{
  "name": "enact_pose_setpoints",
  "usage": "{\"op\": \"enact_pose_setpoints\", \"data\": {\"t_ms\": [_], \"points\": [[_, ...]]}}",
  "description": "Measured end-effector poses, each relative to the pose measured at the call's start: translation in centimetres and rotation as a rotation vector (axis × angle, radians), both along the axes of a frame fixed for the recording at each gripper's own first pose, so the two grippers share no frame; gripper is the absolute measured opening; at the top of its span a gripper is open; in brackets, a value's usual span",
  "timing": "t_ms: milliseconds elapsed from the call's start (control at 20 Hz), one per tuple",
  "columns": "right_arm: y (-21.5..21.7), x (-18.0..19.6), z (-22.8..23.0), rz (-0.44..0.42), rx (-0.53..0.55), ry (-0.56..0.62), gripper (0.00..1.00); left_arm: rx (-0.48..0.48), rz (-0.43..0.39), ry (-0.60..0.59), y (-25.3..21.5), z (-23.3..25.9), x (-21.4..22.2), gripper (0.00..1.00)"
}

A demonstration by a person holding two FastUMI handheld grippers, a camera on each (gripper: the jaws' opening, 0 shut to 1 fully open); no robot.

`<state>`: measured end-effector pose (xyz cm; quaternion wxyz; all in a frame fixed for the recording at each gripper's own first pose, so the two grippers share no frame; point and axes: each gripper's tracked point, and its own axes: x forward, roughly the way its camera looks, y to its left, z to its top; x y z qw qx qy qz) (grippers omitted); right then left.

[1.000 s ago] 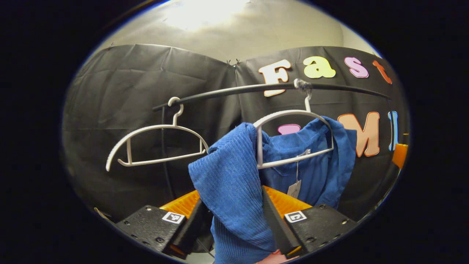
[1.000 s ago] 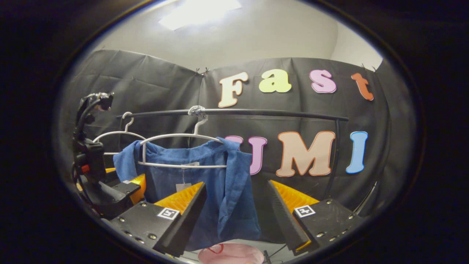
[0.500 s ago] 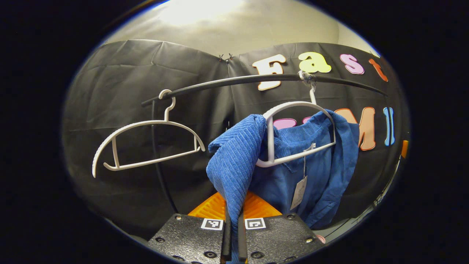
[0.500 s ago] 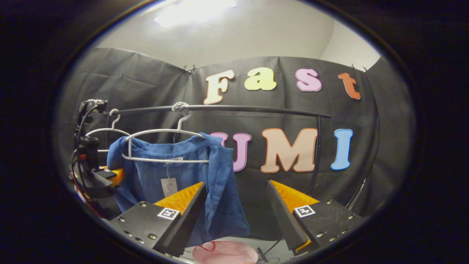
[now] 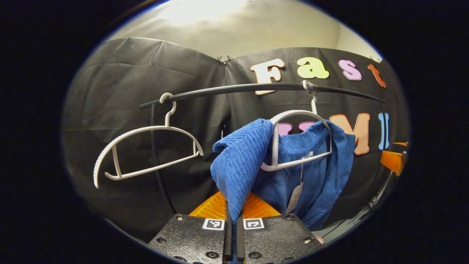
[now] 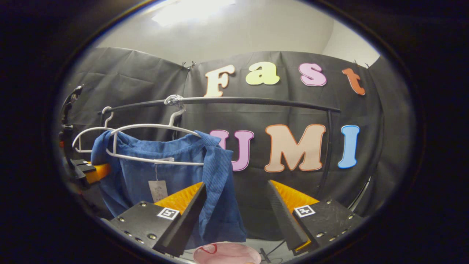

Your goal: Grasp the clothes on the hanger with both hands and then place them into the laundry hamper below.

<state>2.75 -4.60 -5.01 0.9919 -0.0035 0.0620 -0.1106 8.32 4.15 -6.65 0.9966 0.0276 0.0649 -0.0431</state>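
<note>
Left gripper (image 5: pixel 233 220) pinching sleeve of blue garment (image 5: pixel 311 176) draped on white hanger (image 5: pixel 298 139); right gripper (image 6: pixel 234 205) spread wide, garment's other sleeve between its fingers, untouched.

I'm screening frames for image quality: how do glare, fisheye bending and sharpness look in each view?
Left gripper view: glare blows out the ceiling, the rail bows, the blue garment is sharp. Right gripper view: similar ceiling glare, a gentler bowed rail, the garment crisp.
</note>
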Motion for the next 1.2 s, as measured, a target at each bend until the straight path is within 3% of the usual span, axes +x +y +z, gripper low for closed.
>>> {"op": "enact_pose_setpoints", "data": {"t_ms": [150, 400, 450, 850, 900, 1050, 1100, 1200], "points": [[0.3, 2.1, -0.7, 0.019, 0.012, -0.002, 0.94, -0.010, -0.011, 0.003, 0.1, 0.1, -0.1, 0.03], [1.3, 6.2, -2.6, 0.064, 0.012, 0.016, 0.98, -0.011, -0.027, 0.017, 0.3, 0.1, -0.1, 0.02], [1.7, 7.0, -3.3, 0.075, 0.023, 0.025, 0.94, -0.013, -0.030, 0.019, 0.2, 0.1, -0.2, 0.02], [2.5, 13.8, -9.1, 0.089, 0.053, 0.137, 0.98, -0.009, -0.024, 0.012, 1.0, 0.5, 0.2, 0.03], [2.6, 14.2, -9.6, 0.088, 0.057, 0.148, 0.94, -0.011, -0.021, 0.011, 1.2, 0.5, 0.3, 0.03], [2.6, 14.6, -10.8, 0.091, 0.065, 0.184, 0.70, -0.003, -0.016, 0.007, 1.2, 0.6, 0.3, 0.03], [2.4, 14.5, -10.8, 0.085, 0.065, 0.199, 0.71, 0.001, -0.016, 0.006, 1.3, 0.6, 0.3, 0.02], [2.7, 15.0, -11.3, 0.091, 0.083, 0.207, 0.41, 0.009, -0.014, -0.001, 1.5, 0.8, 0.3, 0.03]]}}
